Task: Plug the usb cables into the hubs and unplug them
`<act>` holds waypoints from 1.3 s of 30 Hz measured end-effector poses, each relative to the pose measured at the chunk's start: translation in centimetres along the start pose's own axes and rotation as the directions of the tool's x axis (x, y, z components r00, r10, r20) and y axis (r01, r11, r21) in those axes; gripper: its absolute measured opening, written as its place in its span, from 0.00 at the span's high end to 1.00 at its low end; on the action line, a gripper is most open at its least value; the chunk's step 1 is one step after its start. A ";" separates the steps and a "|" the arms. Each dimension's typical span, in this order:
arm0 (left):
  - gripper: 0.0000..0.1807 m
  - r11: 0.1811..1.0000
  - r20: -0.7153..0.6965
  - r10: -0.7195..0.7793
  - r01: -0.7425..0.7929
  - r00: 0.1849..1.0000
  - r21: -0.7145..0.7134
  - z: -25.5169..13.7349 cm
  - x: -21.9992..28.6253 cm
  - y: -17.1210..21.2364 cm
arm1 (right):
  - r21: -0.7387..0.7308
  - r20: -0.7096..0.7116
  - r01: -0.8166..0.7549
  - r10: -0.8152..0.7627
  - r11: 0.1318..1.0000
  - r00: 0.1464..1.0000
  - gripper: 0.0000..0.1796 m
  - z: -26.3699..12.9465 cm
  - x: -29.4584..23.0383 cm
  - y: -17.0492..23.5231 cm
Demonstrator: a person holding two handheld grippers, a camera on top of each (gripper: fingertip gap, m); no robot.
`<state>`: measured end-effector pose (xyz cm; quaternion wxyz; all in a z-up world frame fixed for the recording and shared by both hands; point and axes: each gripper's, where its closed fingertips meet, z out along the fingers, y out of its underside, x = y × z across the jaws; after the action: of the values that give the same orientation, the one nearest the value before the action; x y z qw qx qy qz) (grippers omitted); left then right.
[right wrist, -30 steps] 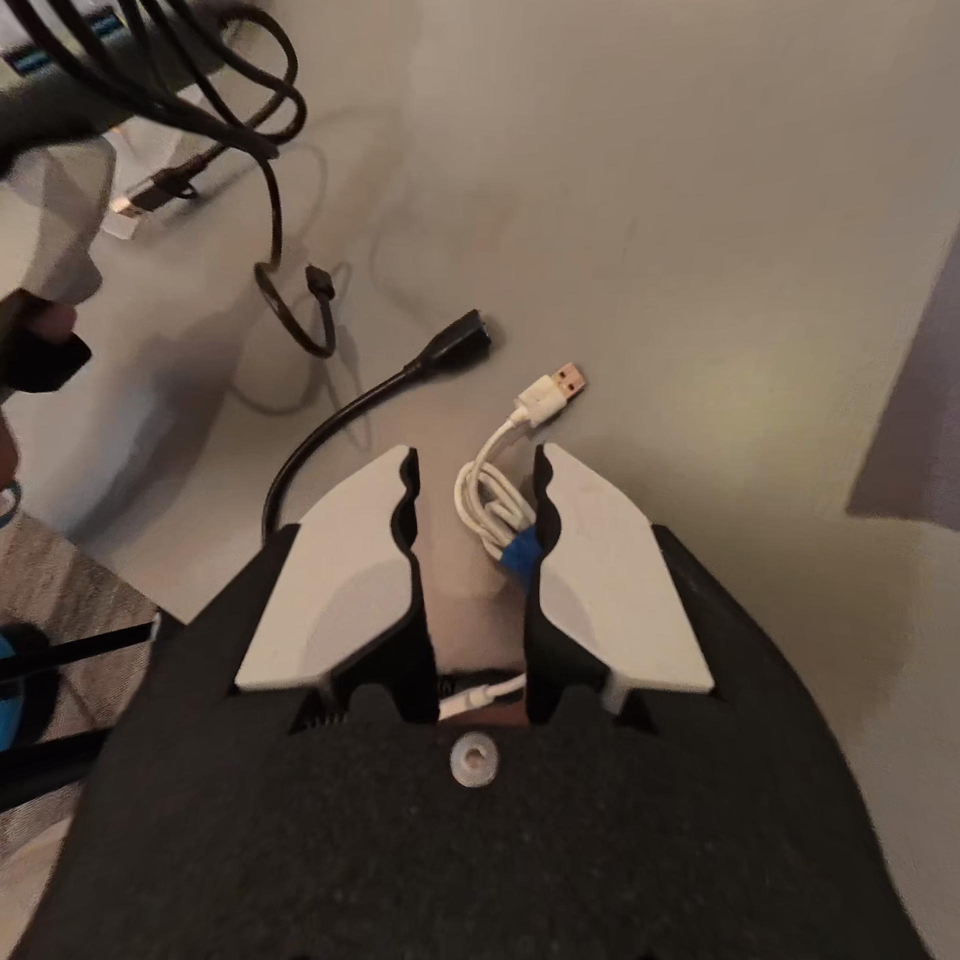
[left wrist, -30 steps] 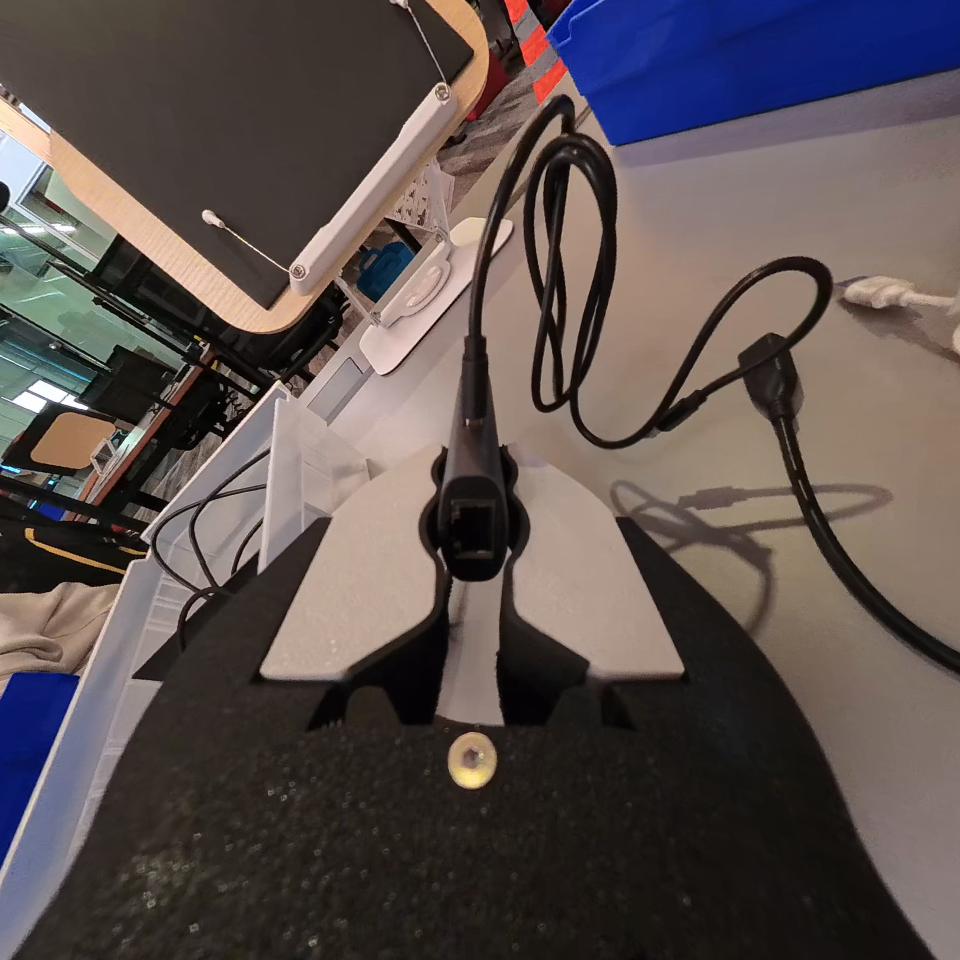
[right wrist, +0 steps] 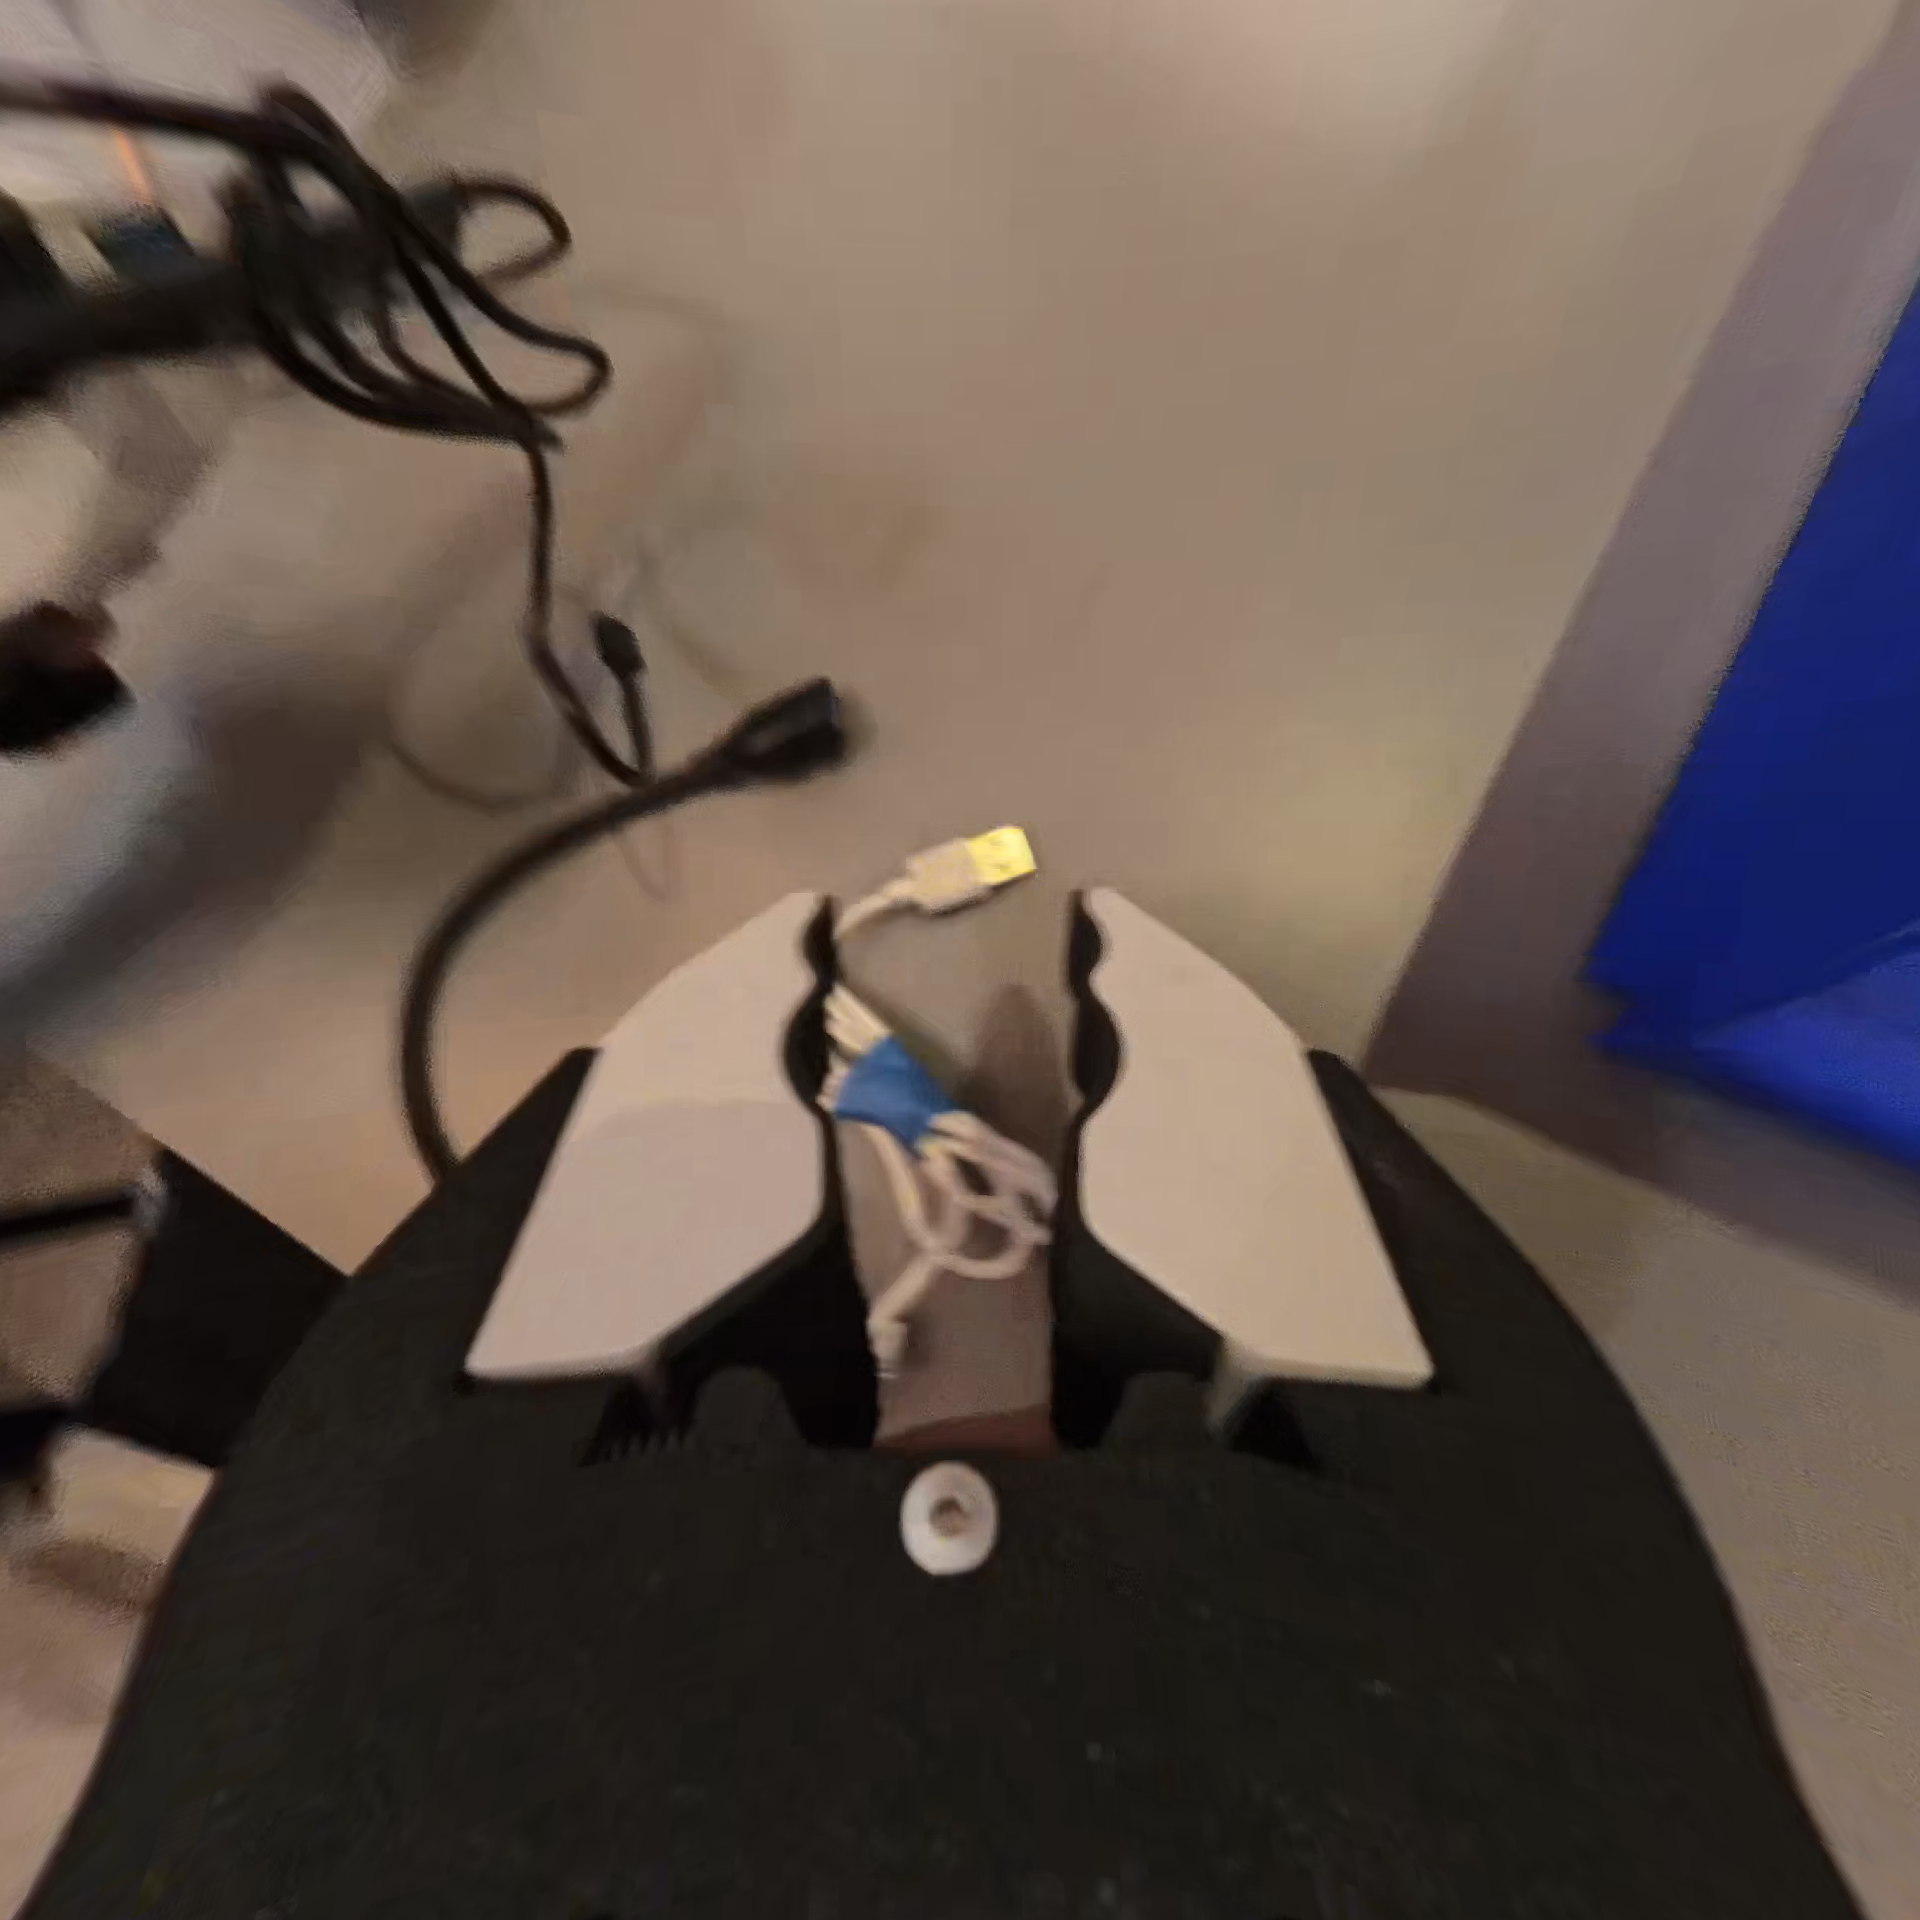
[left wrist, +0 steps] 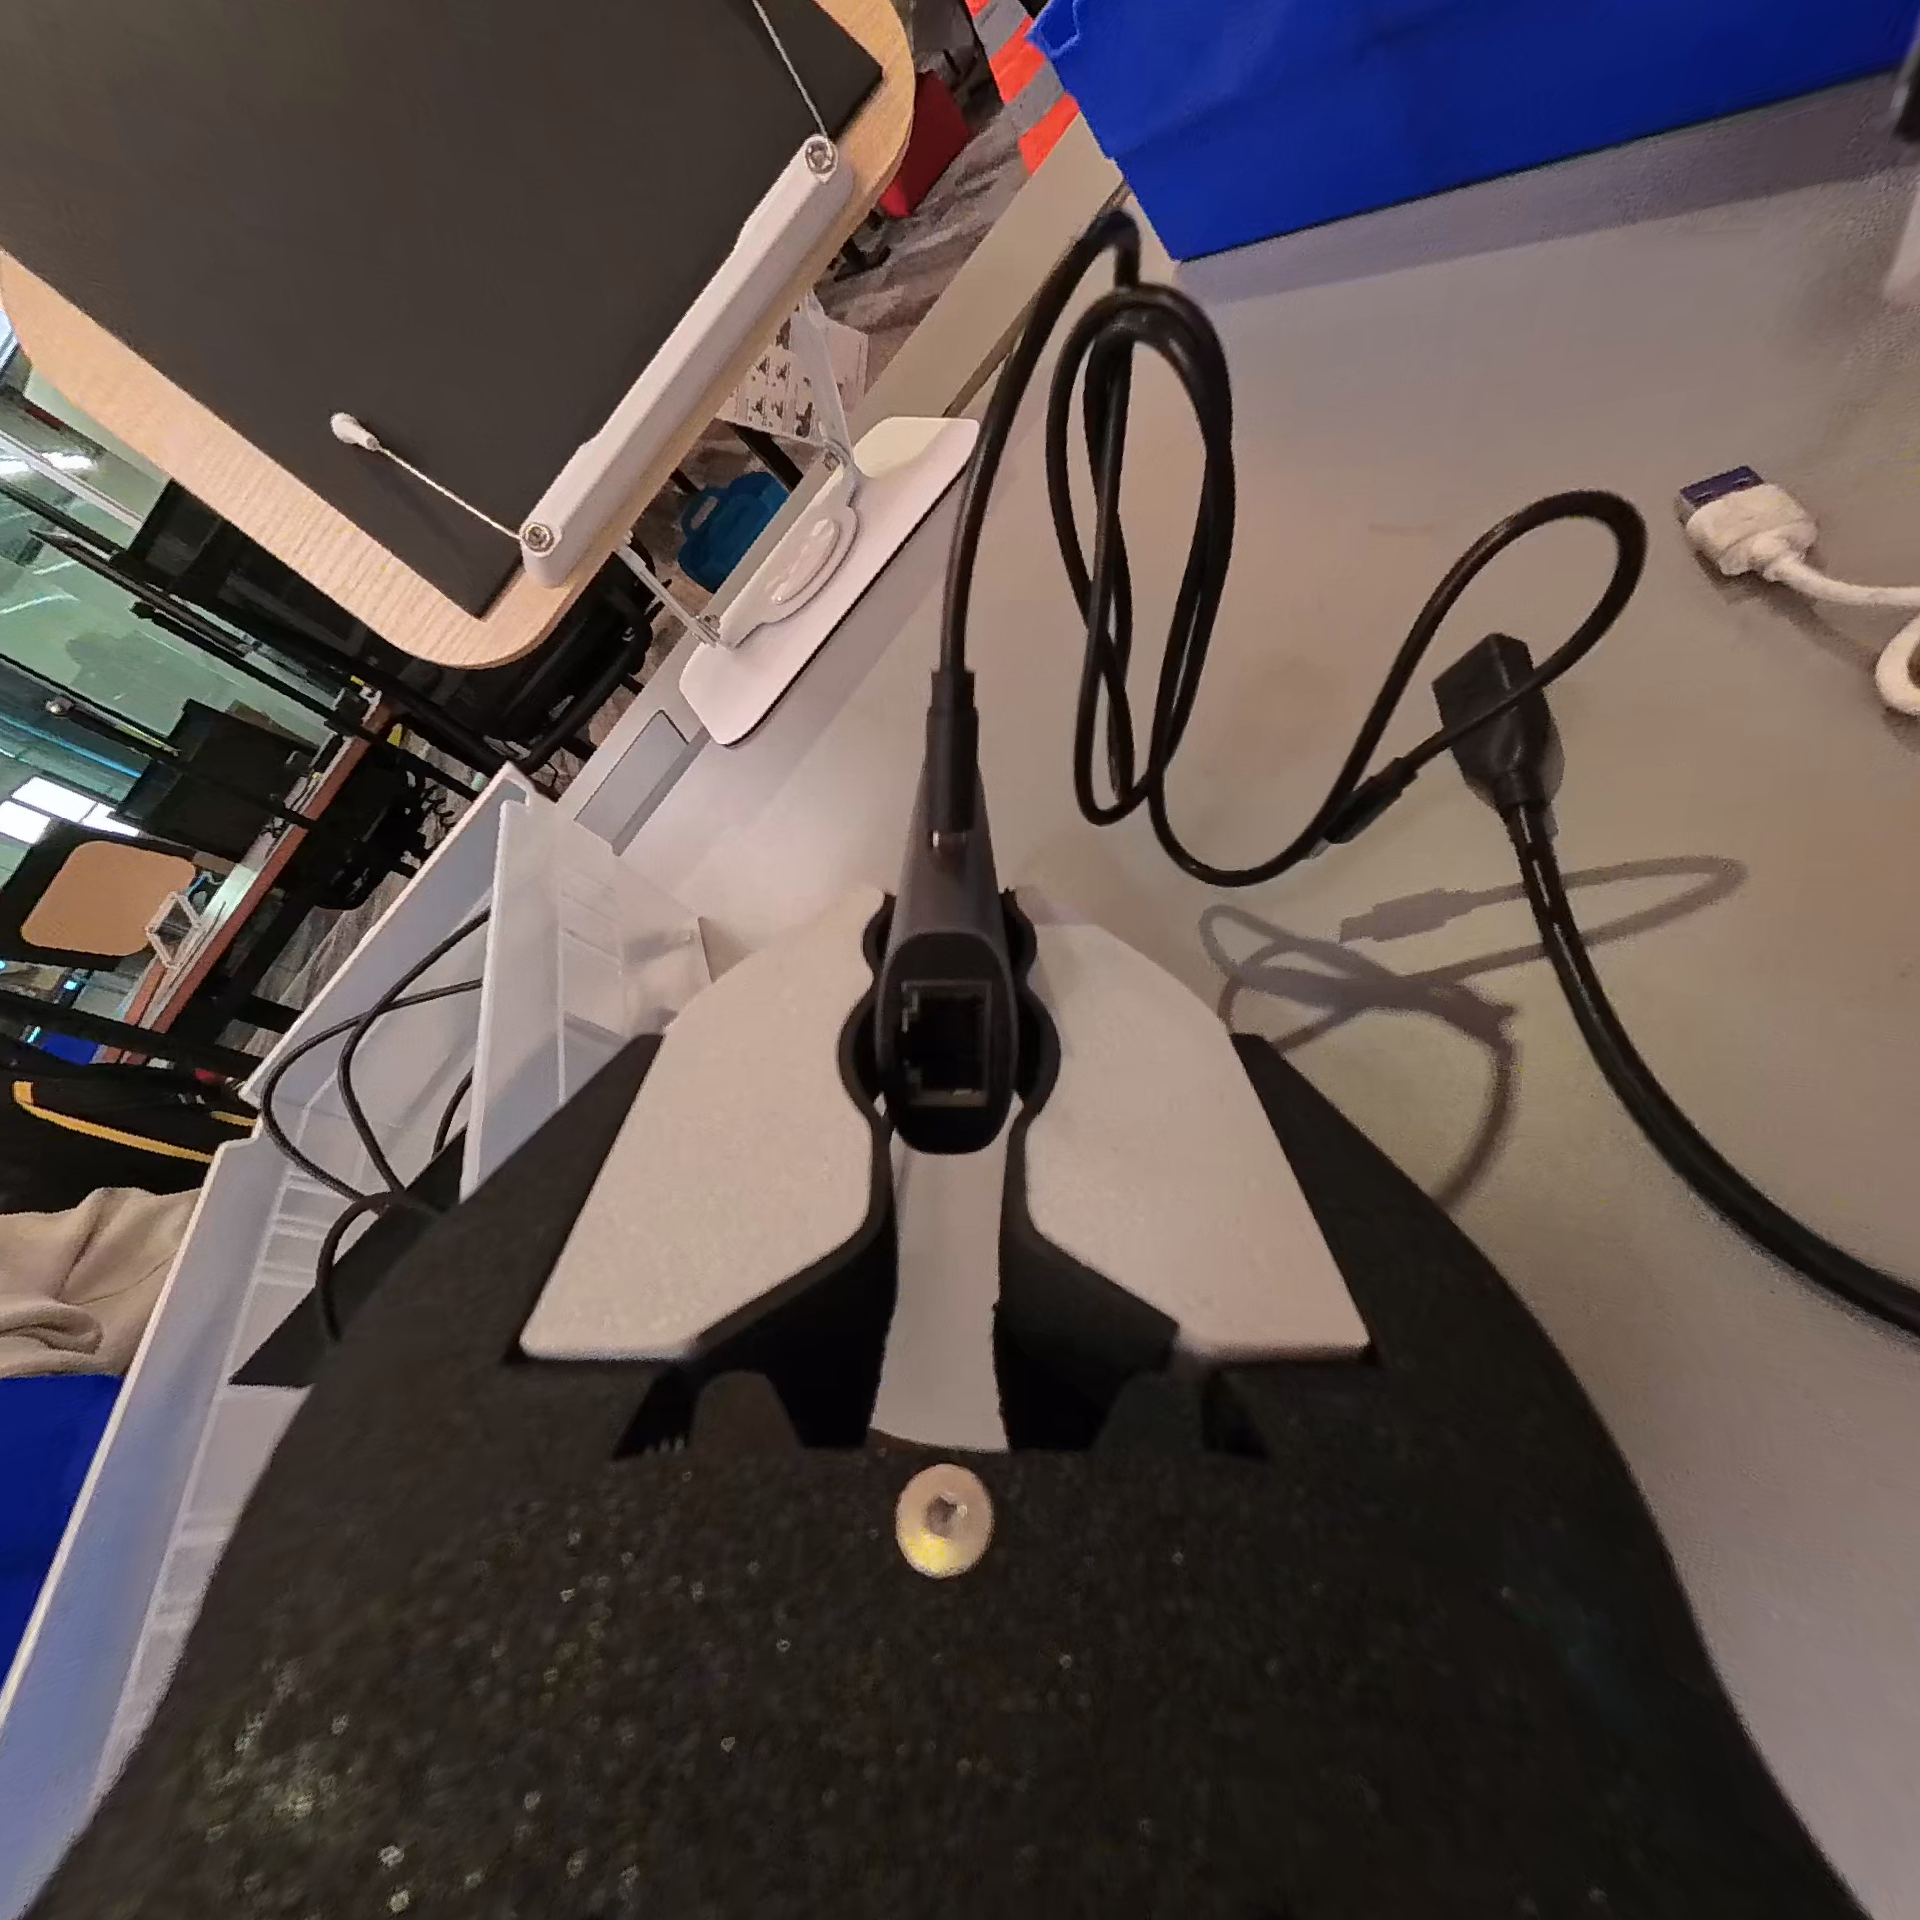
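My left gripper (left wrist: pixel 945 920) is shut on a black hub (left wrist: pixel 940 1039) with a square port facing the camera, held above the grey table. The hub's thin black cable (left wrist: pixel 1143 520) loops over the table. My right gripper (right wrist: pixel 951 914) is open, low over a coiled white USB cable bound with blue tape (right wrist: pixel 894 1086), which lies between the fingers near the left one. Its gold USB plug (right wrist: pixel 977 862) points past the fingertips. The right wrist view is blurred by motion. The white plug also shows in the left wrist view (left wrist: pixel 1745 525).
A thick black cable with a socket end (left wrist: pixel 1496 717) lies right of the hub; it also shows in the right wrist view (right wrist: pixel 790 717). A blue bin (left wrist: pixel 1455 104) stands at the back. A white tray (left wrist: pixel 561 935) and a tablet stand (left wrist: pixel 831 582) are at the left.
My right gripper has shifted right, so the white cable now sits nearer its left finger and the blue bin has come into view. My left gripper still holds the hub, barely moved.
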<state>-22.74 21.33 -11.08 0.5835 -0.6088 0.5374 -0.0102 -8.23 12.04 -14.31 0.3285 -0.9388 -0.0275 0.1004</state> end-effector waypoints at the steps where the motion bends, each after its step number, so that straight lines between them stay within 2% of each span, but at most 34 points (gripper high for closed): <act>1: 0.91 1.000 0.002 -0.007 0.007 1.000 -0.004 -0.1 -0.1 0.1 | 0.032 -0.020 -0.066 0.067 0.997 0.998 0.68 0.1 -1.0 0.2; 3: 0.91 1.000 0.004 -0.029 0.029 1.000 -0.011 -0.2 -0.2 0.4 | 0.074 -0.082 -0.183 0.189 0.980 0.979 0.73 1.0 -2.4 1.0; 5: 0.91 0.999 0.008 -0.052 0.052 0.999 -0.015 -0.4 -0.5 0.6 | 0.086 -0.148 -0.223 0.234 0.971 0.961 0.73 2.2 -3.2 1.8; 9: 0.91 0.996 0.006 -0.084 0.084 0.996 -0.003 -0.5 -1.0 0.7 | 0.045 -0.365 -0.211 0.212 0.977 0.907 0.78 4.1 -1.4 3.1; 11: 0.91 0.996 -0.006 -0.091 0.090 0.996 -0.009 -0.3 -1.0 1.1 | 0.045 -0.376 -0.194 0.197 0.980 0.905 0.76 4.7 -1.1 2.8; 13: 0.91 0.994 -0.019 -0.108 0.108 0.994 -0.006 -0.1 -1.1 1.2 | 0.047 -0.393 -0.172 0.177 0.984 0.902 0.81 4.9 -0.5 2.4; 15: 0.91 0.993 -0.031 -0.120 0.120 0.992 -0.004 0.0 -1.2 1.2 | 0.020 -0.347 -0.132 0.131 0.991 0.929 0.87 5.3 -0.8 2.2; 17: 0.91 0.993 -0.036 -0.122 0.122 0.992 -0.003 0.0 -1.2 1.1 | -0.060 -0.292 -0.020 0.002 0.998 0.956 0.96 5.5 -1.3 2.2; 20: 0.91 0.992 -0.045 -0.122 0.122 0.992 0.004 -0.1 -1.1 0.9 | -0.175 -0.180 0.245 -0.276 0.954 0.944 0.98 5.3 -1.6 2.4; 22: 0.91 0.994 -0.051 -0.110 0.111 0.993 0.006 0.0 -0.8 0.8 | -0.209 0.040 0.415 -0.416 0.886 0.908 0.98 4.5 -2.3 3.5; 24: 0.91 0.996 -0.051 -0.094 0.094 0.994 0.005 0.0 -0.5 0.7 | -0.233 0.122 0.514 -0.499 0.826 0.858 0.98 3.7 -0.9 4.1; 26: 0.91 0.996 -0.052 -0.084 0.085 0.995 0.006 0.0 -0.2 0.6 | -0.199 0.247 0.683 -0.638 0.703 0.729 0.98 2.7 0.0 5.2; 27: 0.91 0.997 -0.053 -0.083 0.083 0.995 0.005 0.0 -0.2 0.5 | -0.167 0.308 0.725 -0.663 0.668 0.682 0.98 2.1 0.0 5.8; 28: 0.91 0.997 -0.054 -0.082 0.082 0.995 0.005 0.0 -0.1 0.5 | -0.142 0.348 0.735 -0.662 0.663 0.664 0.98 1.8 -0.1 6.1; 32: 0.91 0.997 -0.061 -0.079 0.080 0.995 0.003 0.1 0.3 0.5 | -0.060 0.385 0.688 -0.619 0.723 0.684 0.98 1.4 -0.3 6.6; 36: 0.91 0.998 -0.060 -0.061 0.061 0.996 0.004 0.1 0.6 0.3 | 0.004 0.346 0.584 -0.549 0.811 0.761 0.89 1.3 -0.7 6.0; 39: 0.91 0.999 -0.061 -0.054 0.054 0.997 0.007 0.1 0.8 0.1 | 0.047 0.323 0.515 -0.501 0.856 0.803 0.89 1.3 -1.2 5.8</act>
<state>-22.39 20.82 -11.66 0.5691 -0.6199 0.5383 -0.0469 -9.71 8.17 -18.69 0.3141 -0.8744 -0.3332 0.1607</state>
